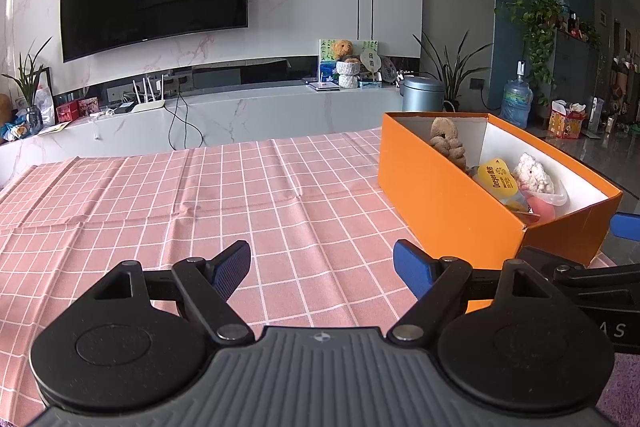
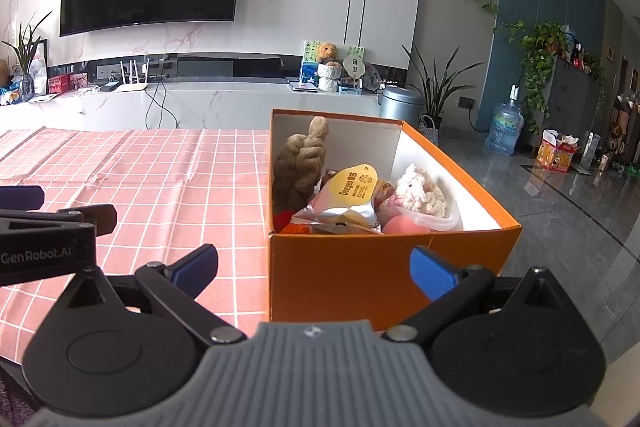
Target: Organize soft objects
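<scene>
An open orange box (image 1: pixel 448 211) (image 2: pixel 384 271) stands on the pink checked tablecloth (image 1: pixel 200 195) at the table's right end. In it lie a brown plush toy (image 2: pixel 300 167) (image 1: pixel 446 141), a yellow-labelled packet (image 2: pixel 352 187) (image 1: pixel 496 177), a white fluffy toy (image 2: pixel 420 195) (image 1: pixel 532 173) in clear plastic, and a pink soft item (image 2: pixel 400 225). My left gripper (image 1: pixel 322 269) is open and empty over the cloth, left of the box. My right gripper (image 2: pixel 314 269) is open and empty, just in front of the box's near wall.
The table's right edge runs just past the box, with grey floor (image 2: pixel 560 195) beyond. A marble TV console (image 1: pixel 240 107) with routers and ornaments stands behind the table. The left gripper's body (image 2: pixel 44 239) shows at the left of the right wrist view.
</scene>
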The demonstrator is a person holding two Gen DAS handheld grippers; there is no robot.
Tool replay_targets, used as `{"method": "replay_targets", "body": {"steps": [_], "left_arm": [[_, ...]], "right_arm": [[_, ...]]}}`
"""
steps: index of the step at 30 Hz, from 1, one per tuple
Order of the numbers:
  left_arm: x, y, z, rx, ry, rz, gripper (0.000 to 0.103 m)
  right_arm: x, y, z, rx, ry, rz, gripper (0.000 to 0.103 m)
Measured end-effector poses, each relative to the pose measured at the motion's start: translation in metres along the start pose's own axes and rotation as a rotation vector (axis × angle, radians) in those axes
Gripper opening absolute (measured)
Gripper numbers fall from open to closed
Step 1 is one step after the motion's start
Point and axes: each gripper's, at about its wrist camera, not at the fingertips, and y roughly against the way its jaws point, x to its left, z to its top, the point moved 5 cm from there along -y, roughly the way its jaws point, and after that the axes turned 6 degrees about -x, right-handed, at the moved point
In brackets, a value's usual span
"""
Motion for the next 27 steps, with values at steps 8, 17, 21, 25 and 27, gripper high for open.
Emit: {"method": "replay_targets", "body": {"steps": [8, 17, 21, 25, 27], "left_arm": [[-0.0002, 0.0008, -0.0017, 0.001, -0.004, 0.003, 0.095], [-0.0001, 0.0008, -0.0018, 0.0, -0.003, 0.004, 0.095], [0.0005, 0.0006, -0.0017, 0.001, -0.002, 0.003, 0.095], [0.0006, 0.0006, -0.0018, 0.002, -0.003, 0.004, 0.095], [0.0006, 0.0009, -0.0019, 0.002, -0.002, 0.004, 0.095]], "right_arm": [[-0.0002, -0.0001, -0.0001, 0.0, -0.001, 0.0, 0.1], [-0.0002, -0.0002, -0.0002, 0.001, -0.002, -0.001, 0.1], [-0.0003, -0.0001, -0.0002, 0.001, -0.001, 0.0, 0.1], [-0.0001, -0.0001, -0.0002, 0.001, -0.001, 0.0, 0.1], [0.0001, -0.0002, -0.0004, 0.001, -0.001, 0.0, 0.1]]}}
